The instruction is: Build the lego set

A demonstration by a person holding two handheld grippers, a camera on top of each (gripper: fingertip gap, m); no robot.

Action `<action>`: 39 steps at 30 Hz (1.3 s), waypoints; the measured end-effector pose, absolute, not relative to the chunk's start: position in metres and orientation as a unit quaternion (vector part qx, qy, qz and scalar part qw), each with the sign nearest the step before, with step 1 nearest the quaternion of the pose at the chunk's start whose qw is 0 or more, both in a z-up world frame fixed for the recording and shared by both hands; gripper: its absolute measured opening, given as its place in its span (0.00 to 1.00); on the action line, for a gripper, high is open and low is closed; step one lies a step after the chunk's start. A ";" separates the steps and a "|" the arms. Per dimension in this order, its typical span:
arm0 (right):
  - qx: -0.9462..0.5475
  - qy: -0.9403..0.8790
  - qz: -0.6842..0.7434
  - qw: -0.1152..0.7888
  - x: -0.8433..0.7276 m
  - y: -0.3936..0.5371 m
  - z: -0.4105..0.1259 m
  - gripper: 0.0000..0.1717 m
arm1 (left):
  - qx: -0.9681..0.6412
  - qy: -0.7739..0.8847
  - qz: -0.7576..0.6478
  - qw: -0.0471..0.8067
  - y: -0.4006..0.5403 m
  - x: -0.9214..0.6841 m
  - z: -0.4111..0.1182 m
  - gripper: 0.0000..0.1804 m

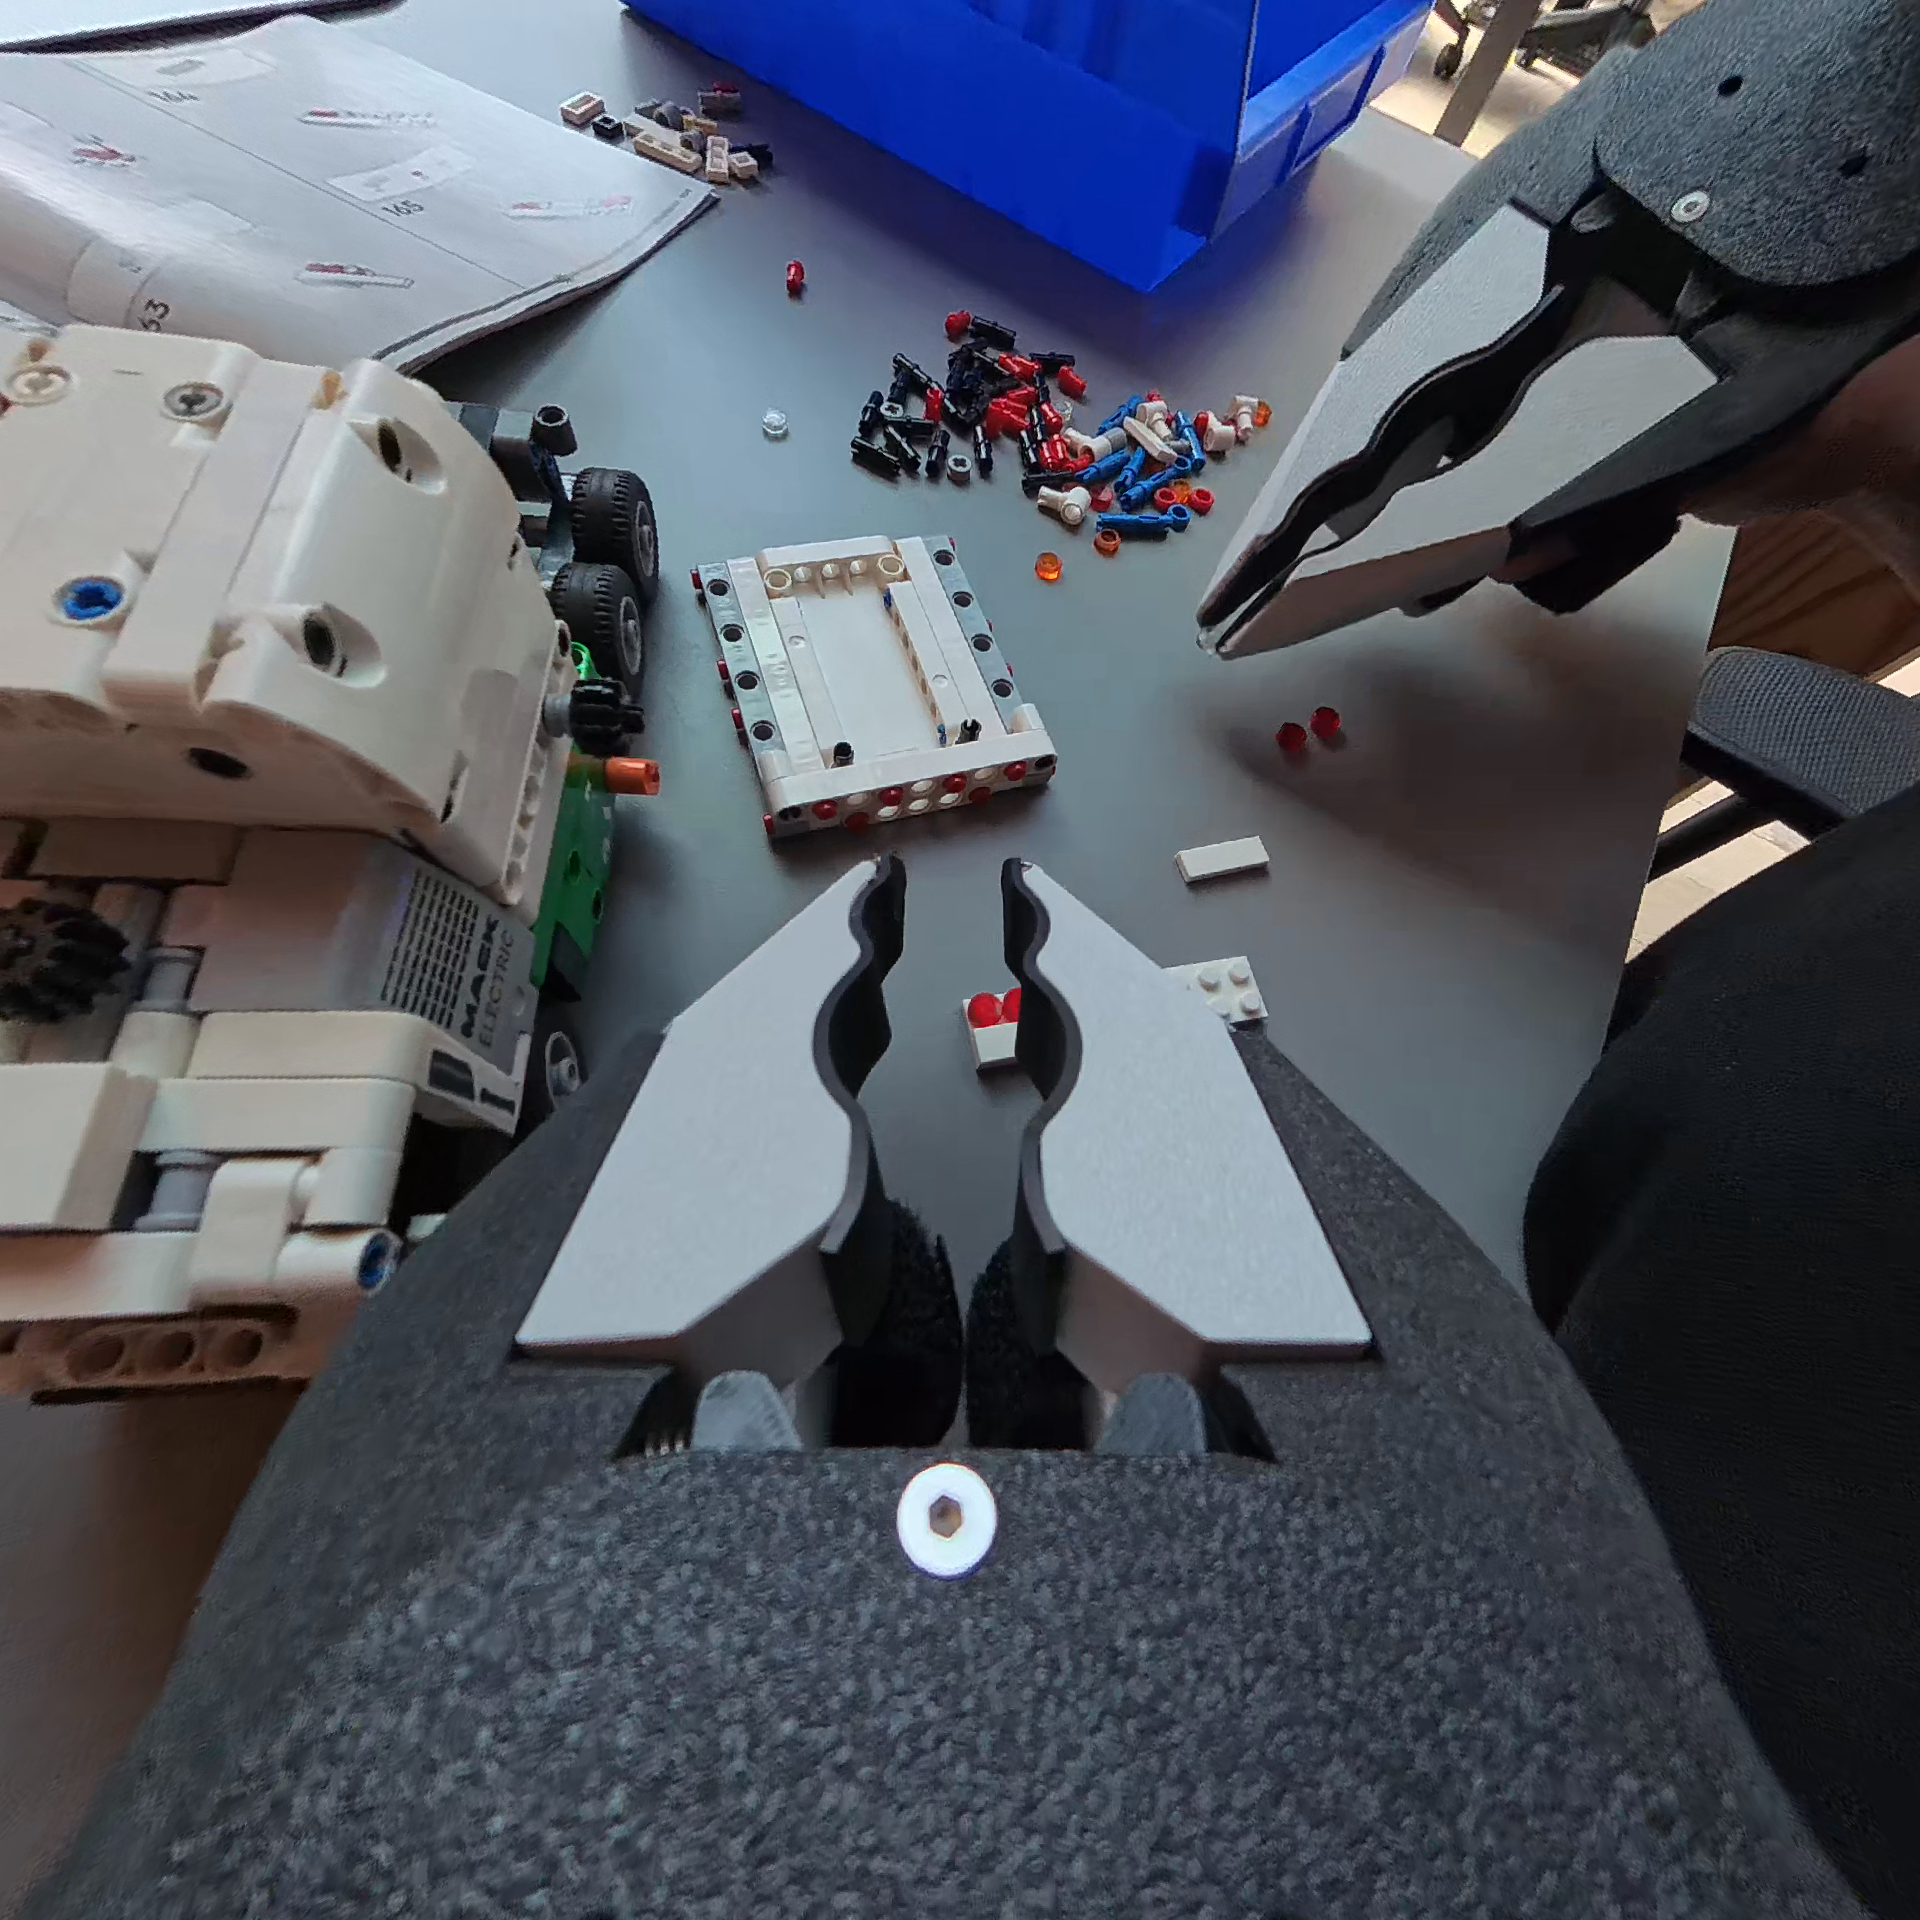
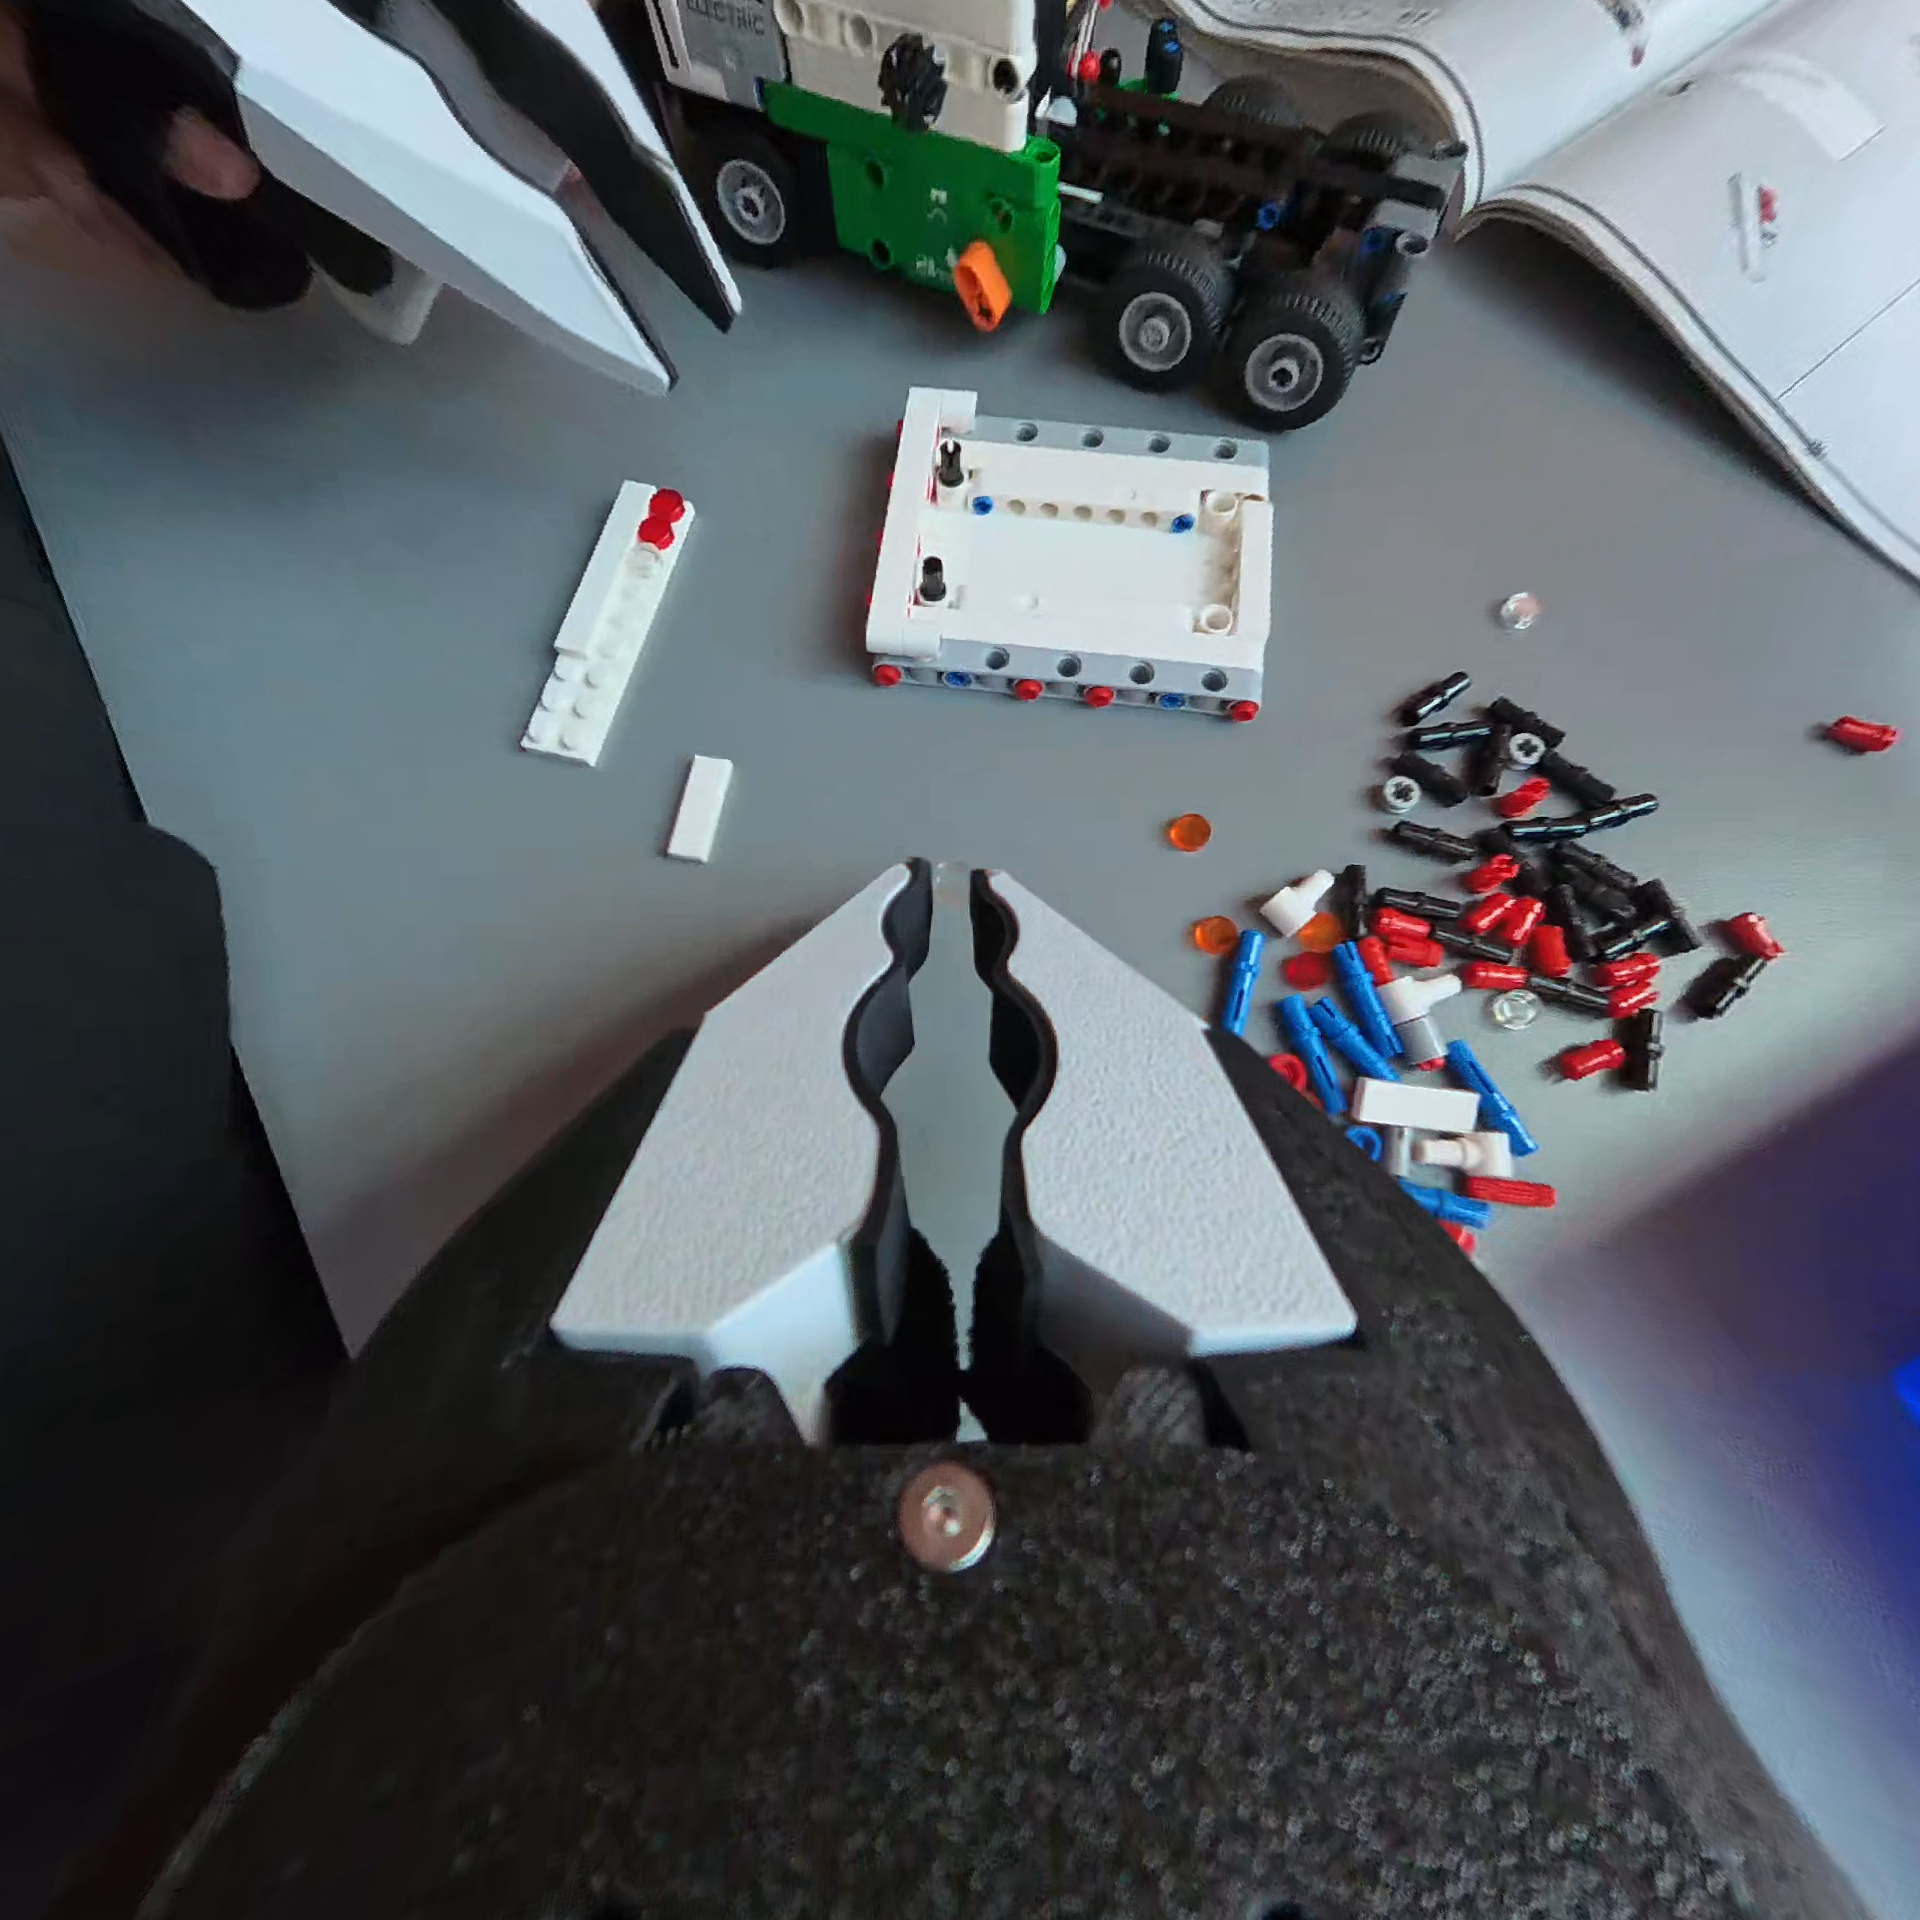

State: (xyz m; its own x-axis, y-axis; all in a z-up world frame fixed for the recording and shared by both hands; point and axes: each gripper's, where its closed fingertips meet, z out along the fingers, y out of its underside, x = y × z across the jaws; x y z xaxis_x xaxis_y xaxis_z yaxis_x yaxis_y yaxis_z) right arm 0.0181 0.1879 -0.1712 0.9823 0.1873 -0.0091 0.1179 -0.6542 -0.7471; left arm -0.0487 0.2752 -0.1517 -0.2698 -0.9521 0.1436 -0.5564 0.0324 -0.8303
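Bricks lie scattered on the grey tabletop point(image 2: 416, 935) around the white and grey frame assembly point(image 2: 1070, 561), which I take as my landmark. My right gripper point(image 2: 949, 878) hovers on the near side of that frame in its own view, its fingers drawn close and pinching a small clear round stud point(image 2: 948, 881) at the very tips; the left wrist view shows the same clear piece at those tips point(image 1: 1210, 642). My left gripper point(image 1: 951, 873) hangs just short of the frame's row of red pins, its fingers spread with nothing between them, above a long white plate point(image 2: 608, 623) that carries two red studs point(image 2: 662, 516) at one end. A loose white tile point(image 2: 701, 808) lies beside that plate, well apart from the frame. Beyond the frame stands the white and green truck model point(image 2: 935, 177), with an open instruction booklet point(image 2: 1662, 208) past it. To the frame's side sits a heap of black, red and blue pins point(image 2: 1507, 935), with an orange stud point(image 2: 1188, 832) between heap and frame. Two loose red studs point(image 1: 1307, 727) rest under my right gripper, and a blue bin point(image 1: 1039, 125) stands farther off.
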 end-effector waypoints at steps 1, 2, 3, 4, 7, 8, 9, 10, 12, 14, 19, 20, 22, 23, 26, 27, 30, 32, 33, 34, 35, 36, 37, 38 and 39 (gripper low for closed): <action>-0.909 -0.082 0.047 0.406 0.015 0.189 -0.173 0.03 | -0.558 0.676 -0.418 0.239 0.276 -0.050 -0.151 0.10; -0.910 -0.080 0.048 0.404 0.013 0.189 -0.175 0.03 | -0.560 0.673 -0.418 0.241 0.277 -0.051 -0.150 0.10; -0.912 -0.077 0.045 0.400 0.012 0.190 -0.178 0.04 | -0.562 0.671 -0.418 0.243 0.278 -0.052 -0.150 0.10; -0.915 -0.073 0.042 0.395 0.012 0.191 -0.181 0.04 | -0.564 0.669 -0.418 0.244 0.279 -0.053 -0.150 0.10; -0.920 -0.059 0.040 0.385 0.012 0.195 -0.188 0.04 | -0.566 0.670 -0.411 0.247 0.279 -0.057 -0.151 0.10; -0.921 -0.057 0.037 0.383 0.012 0.196 -0.190 0.04 | -0.568 0.672 -0.405 0.248 0.280 -0.059 -0.153 0.10; -0.921 -0.056 0.036 0.384 0.011 0.197 -0.189 0.04 | -0.570 0.675 -0.398 0.248 0.280 -0.062 -0.156 0.10; -0.922 -0.055 0.036 0.382 0.010 0.198 -0.189 0.04 | -0.573 0.676 -0.390 0.250 0.280 -0.065 -0.158 0.10; -0.923 -0.055 0.030 0.379 0.010 0.198 -0.189 0.04 | -0.579 0.676 -0.384 0.247 0.278 -0.071 -0.162 0.10; -0.924 -0.060 0.027 0.377 0.009 0.197 -0.190 0.04 | -0.584 0.673 -0.386 0.240 0.273 -0.077 -0.165 0.10; -0.921 -0.055 0.026 0.385 0.006 0.192 -0.183 0.07 | -0.584 0.676 -0.381 0.239 0.264 -0.086 -0.170 0.11; -0.918 -0.055 0.023 0.392 0.005 0.190 -0.179 0.08 | -0.584 0.676 -0.381 0.241 0.263 -0.086 -0.169 0.11; -0.910 -0.064 0.033 0.407 -0.003 0.185 -0.171 0.08 | -0.582 0.674 -0.384 0.242 0.261 -0.086 -0.167 0.10; -0.908 -0.071 0.039 0.412 -0.009 0.183 -0.169 0.08 | -0.581 0.674 -0.387 0.242 0.260 -0.086 -0.166 0.10; -0.907 -0.097 0.047 0.408 -0.026 0.175 -0.171 0.08 | -0.575 0.675 -0.393 0.246 0.257 -0.084 -0.161 0.10; -0.907 -0.096 0.043 0.408 -0.028 0.175 -0.173 0.08 | -0.572 0.675 -0.394 0.248 0.255 -0.083 -0.160 0.10; -0.907 -0.077 0.043 0.412 -0.032 0.182 -0.176 0.08 | -0.566 0.677 -0.400 0.247 0.250 -0.082 -0.160 0.10; -0.908 -0.079 0.041 0.409 -0.036 0.189 -0.178 0.08 | -0.566 0.681 -0.395 0.246 0.248 -0.082 -0.162 0.10; -0.910 -0.084 0.040 0.404 -0.039 0.191 -0.180 0.08 | -0.567 0.682 -0.389 0.248 0.249 -0.083 -0.163 0.10; -0.912 -0.087 0.039 0.399 -0.040 0.193 -0.183 0.08 | -0.569 0.683 -0.383 0.251 0.250 -0.084 -0.164 0.10; -0.913 -0.089 0.036 0.396 -0.041 0.195 -0.185 0.08 | -0.570 0.684 -0.379 0.254 0.250 -0.085 -0.165 0.10; -0.914 -0.092 0.037 0.394 -0.042 0.196 -0.186 0.08 | -0.570 0.683 -0.378 0.255 0.251 -0.086 -0.165 0.10; -0.914 -0.092 0.037 0.393 -0.042 0.197 -0.187 0.08 | -0.571 0.682 -0.379 0.254 0.251 -0.086 -0.165 0.10; -0.916 -0.090 0.032 0.389 -0.041 0.198 -0.188 0.08 | -0.572 0.682 -0.380 0.253 0.252 -0.086 -0.165 0.10; -0.918 -0.092 0.028 0.385 -0.040 0.199 -0.190 0.07 | -0.572 0.681 -0.380 0.254 0.253 -0.086 -0.165 0.11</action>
State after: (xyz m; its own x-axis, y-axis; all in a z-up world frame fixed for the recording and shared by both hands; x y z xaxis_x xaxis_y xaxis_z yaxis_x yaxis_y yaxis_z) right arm -0.0396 0.1990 -0.1899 0.9815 0.1903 0.0200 0.1475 -0.6859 -0.7126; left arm -0.0862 0.2532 -0.1650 -0.2178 -0.9720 0.0887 -0.5857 0.0575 -0.8085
